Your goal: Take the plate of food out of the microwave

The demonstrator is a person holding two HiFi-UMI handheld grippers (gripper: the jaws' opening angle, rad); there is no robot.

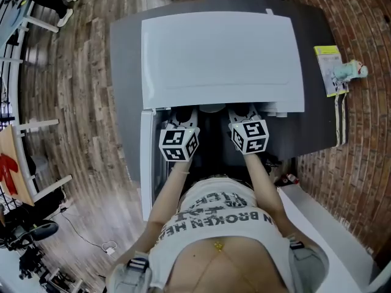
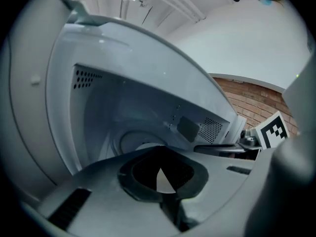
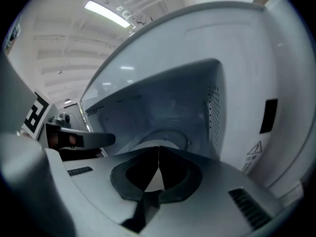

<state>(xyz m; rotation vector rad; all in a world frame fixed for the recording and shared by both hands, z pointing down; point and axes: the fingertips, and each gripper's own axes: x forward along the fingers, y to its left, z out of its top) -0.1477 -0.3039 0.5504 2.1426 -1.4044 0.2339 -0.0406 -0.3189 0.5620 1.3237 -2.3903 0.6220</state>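
Approach step: left gripper [image 1: 183, 115], right gripper [image 1: 243, 112] at open microwave [image 1: 223, 60] mouth, jaws pressed together, empty. Next: spread, pinch plate [image 3: 167, 143] rim.

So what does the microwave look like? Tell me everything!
The microwave is a white box with a smooth top, standing on a dark grey counter. Its door is swung open to the left. Inside it is pale, with patches of small holes, and something round and white lies on its floor. The left gripper and right gripper, both shut, point into the opening.
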